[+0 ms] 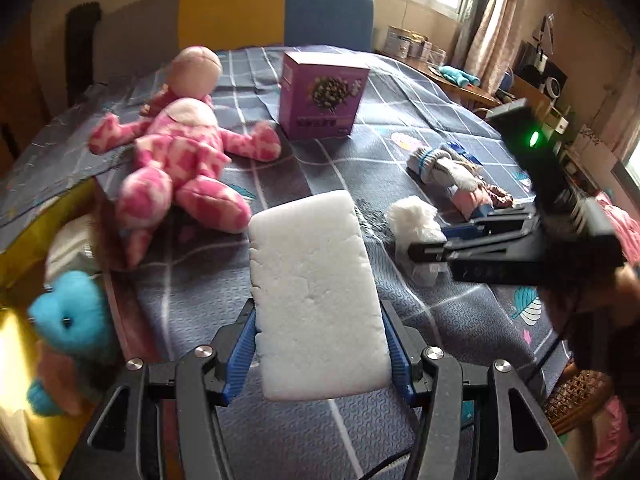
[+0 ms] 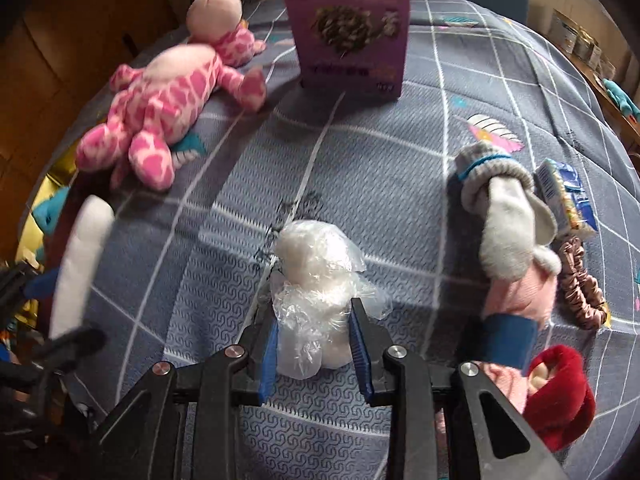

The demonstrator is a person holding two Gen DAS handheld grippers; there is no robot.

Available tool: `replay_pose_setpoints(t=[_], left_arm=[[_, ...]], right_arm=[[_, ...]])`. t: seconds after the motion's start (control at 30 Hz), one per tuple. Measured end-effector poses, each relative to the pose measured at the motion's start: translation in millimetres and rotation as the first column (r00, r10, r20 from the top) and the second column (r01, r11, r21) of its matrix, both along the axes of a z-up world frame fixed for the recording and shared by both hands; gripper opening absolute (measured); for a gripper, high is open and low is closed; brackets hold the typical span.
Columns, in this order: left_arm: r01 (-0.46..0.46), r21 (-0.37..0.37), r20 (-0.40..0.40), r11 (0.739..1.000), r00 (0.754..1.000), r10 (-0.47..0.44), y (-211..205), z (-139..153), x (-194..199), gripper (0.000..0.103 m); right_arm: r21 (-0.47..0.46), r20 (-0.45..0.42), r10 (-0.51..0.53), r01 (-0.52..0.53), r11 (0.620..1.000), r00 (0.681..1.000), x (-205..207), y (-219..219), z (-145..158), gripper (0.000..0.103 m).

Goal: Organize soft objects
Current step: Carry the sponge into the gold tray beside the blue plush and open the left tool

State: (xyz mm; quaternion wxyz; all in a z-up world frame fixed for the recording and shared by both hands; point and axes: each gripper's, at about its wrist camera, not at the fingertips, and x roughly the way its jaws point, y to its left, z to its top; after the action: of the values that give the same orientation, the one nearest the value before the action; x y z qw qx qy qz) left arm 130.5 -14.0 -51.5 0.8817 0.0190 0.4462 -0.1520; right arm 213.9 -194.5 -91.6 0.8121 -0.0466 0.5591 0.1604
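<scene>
My left gripper (image 1: pixel 320 344) is shut on a white foam sponge block (image 1: pixel 316 288) and holds it above the grey checked bedspread (image 1: pixel 432 312). The sponge also shows edge-on in the right wrist view (image 2: pixel 82 264). My right gripper (image 2: pixel 314 344) is shut on a white cotton wad in a clear plastic bag (image 2: pixel 316 280), low over the bedspread; in the left wrist view the right gripper (image 1: pixel 424 254) holds the wad (image 1: pixel 416 220). A pink spotted plush doll (image 1: pixel 176 160) lies at the left, also seen in the right wrist view (image 2: pixel 160 108).
A purple box (image 1: pixel 320 96) stands at the back middle. Grey and pink socks (image 2: pixel 504 232), a blue packet (image 2: pixel 564 196), a pink scrunchie (image 2: pixel 580 292) and a red-hooded doll (image 2: pixel 556 396) lie at the right. A yellow bin with a blue plush (image 1: pixel 68 320) sits left of the bed.
</scene>
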Motion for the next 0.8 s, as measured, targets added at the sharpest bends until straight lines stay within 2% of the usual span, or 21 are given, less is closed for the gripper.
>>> replay_pose_setpoints(t=[0.1, 0.23, 0.8], left_arm=[[-0.054, 0.027, 0.024, 0.998, 0.998, 0.053, 9.1, 11.2, -8.0, 0.058], [-0.108, 0.036, 0.058, 0.993, 0.993, 0.106, 21.7, 22.8, -17.2, 0.058], [-0.241, 0.040, 0.126, 0.970, 0.964, 0.234, 68.1, 46.6, -43.3, 0.059]], right_arm=[[-0.059, 0.019, 0.008, -0.007, 0.998, 1.000, -3.0, 7.3, -10.4, 0.032], [-0.031, 0.008, -0.019, 0.019, 0.999, 1.000, -0.9, -1.9, -16.0, 0.032], [-0.051, 0.030, -0.012, 0.014, 0.999, 0.999, 5.1, 2.7, -21.0, 0.032]])
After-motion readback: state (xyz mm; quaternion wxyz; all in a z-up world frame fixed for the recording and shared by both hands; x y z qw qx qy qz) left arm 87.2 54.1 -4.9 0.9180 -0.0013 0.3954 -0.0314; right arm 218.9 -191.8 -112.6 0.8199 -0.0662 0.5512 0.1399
